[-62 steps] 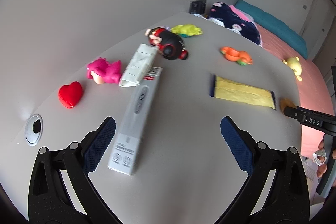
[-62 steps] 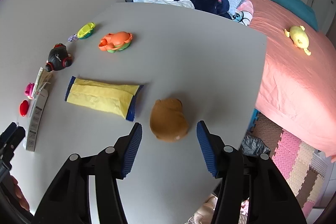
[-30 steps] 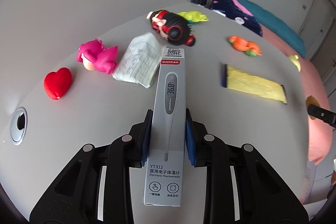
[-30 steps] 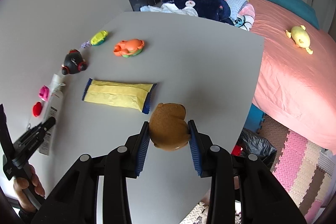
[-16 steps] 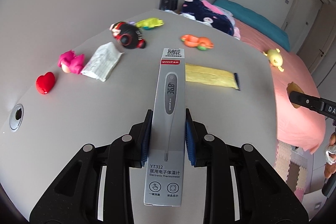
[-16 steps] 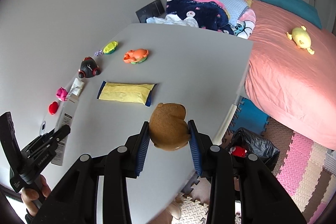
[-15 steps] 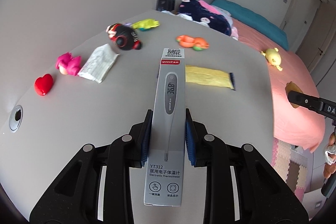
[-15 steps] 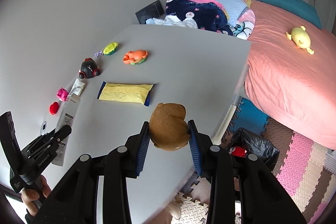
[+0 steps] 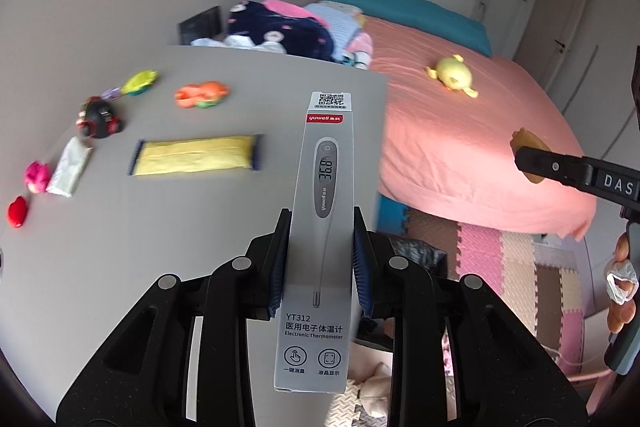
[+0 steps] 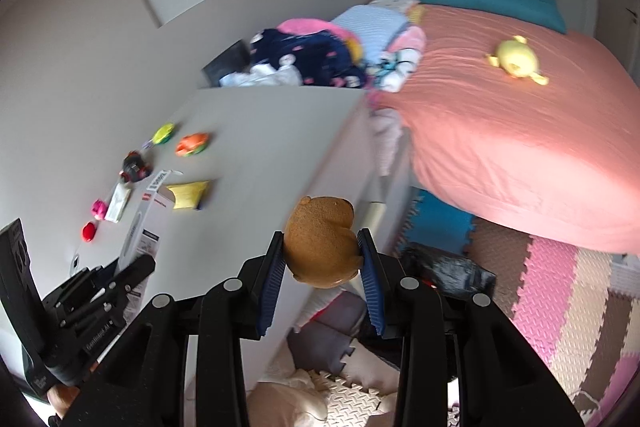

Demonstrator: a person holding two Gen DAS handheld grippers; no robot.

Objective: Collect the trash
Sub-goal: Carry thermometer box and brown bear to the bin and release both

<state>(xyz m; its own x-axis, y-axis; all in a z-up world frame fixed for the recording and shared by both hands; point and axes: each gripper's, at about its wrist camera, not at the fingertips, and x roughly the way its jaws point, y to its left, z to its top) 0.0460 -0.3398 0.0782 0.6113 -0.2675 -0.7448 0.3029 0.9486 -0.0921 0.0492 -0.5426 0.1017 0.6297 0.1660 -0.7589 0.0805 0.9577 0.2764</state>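
My left gripper [image 9: 321, 227] is shut on a long grey thermometer box [image 9: 325, 155] that stands up between its blue pads, past the grey table's [image 9: 120, 267] right edge. My right gripper [image 10: 321, 247] is shut on a brown bear-shaped bun [image 10: 320, 223], held off the table's corner above the floor. A black trash bag [image 10: 452, 273] lies on the floor just beyond the right gripper's fingers. A yellow packet [image 9: 196, 159] and a white crumpled wrapper [image 9: 70, 167] lie on the table. The right gripper's finger [image 9: 560, 167] shows at the left wrist view's right edge.
Small toys line the table's far side: a red heart [image 9: 18, 211], a pink figure [image 9: 37, 177], a black-and-red toy [image 9: 98, 119], an orange one [image 9: 202, 95], a green one [image 9: 140, 81]. A pink bed [image 9: 460, 147] with a yellow plush [image 9: 452, 75] stands right. Foam mats [image 10: 560, 307] cover the floor.
Both grippers closed on their things, lifted them off the table and swung right past its edge. The floor and black bag have come into view below.
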